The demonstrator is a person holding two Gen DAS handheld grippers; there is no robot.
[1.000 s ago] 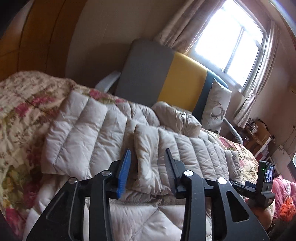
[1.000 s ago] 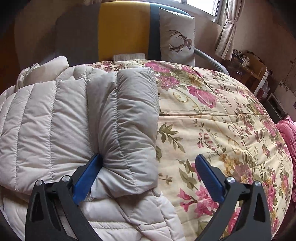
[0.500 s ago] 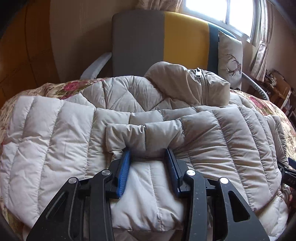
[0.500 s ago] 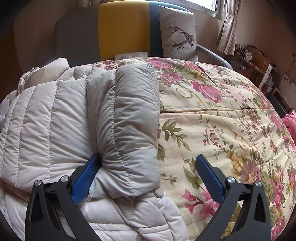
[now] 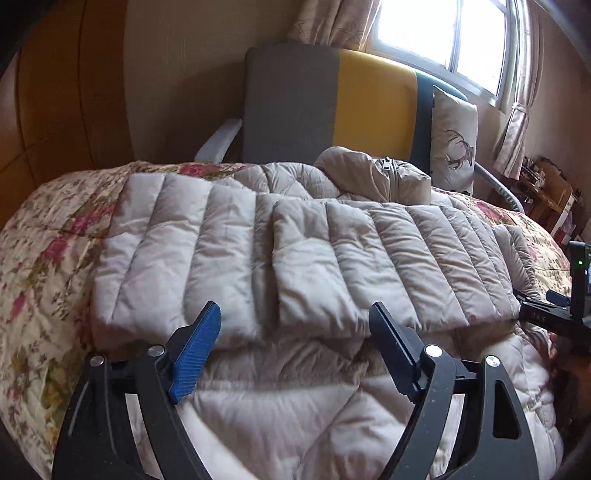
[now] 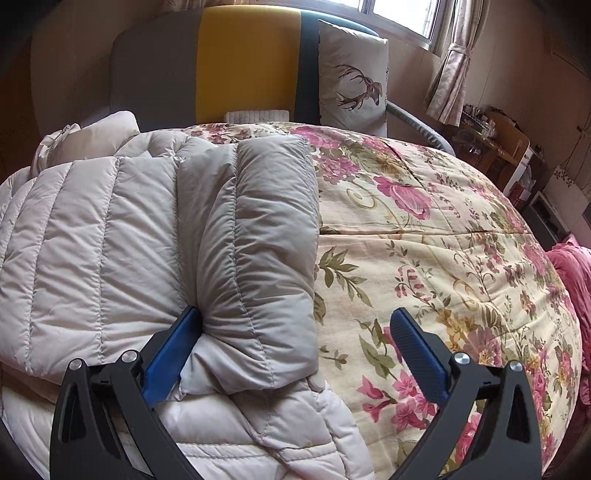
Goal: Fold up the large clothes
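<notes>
Surface: a bed under a floral quilt (image 6: 424, 258), cream with pink blooms and green leaves, reaching beyond and to the right of the right gripper's jaws and showing past the left of the left gripper's jaws. Room: beyond both sets of jaws stands an armchair (image 5: 332, 103) with a grey, yellow and dark teal back, a deer-print cushion (image 6: 352, 70) propped against it; a curtained window (image 5: 443, 33) above; a wooden panel (image 5: 55, 110) on the far left; a cluttered wooden stand (image 6: 498, 144) far right; a pink blanket (image 6: 572, 277) at the quilt's right edge. No containers seen clearly. Task item: a beige quilted down jacket (image 5: 295, 258), lying on the quilt, its sleeves folded across the body, the hood and zipper at the far end towards the chair. Left gripper (image 5: 295, 321): jaws opening, spread wide, poised over the folded sleeve's near edge, which sits between them ungripped. Right gripper (image 6: 295, 325): jaws wide apart; the left blue pad (image 6: 173, 354) touches the folded sleeve's side, the right pad hangs clear over the quilt; nothing clamped.
</notes>
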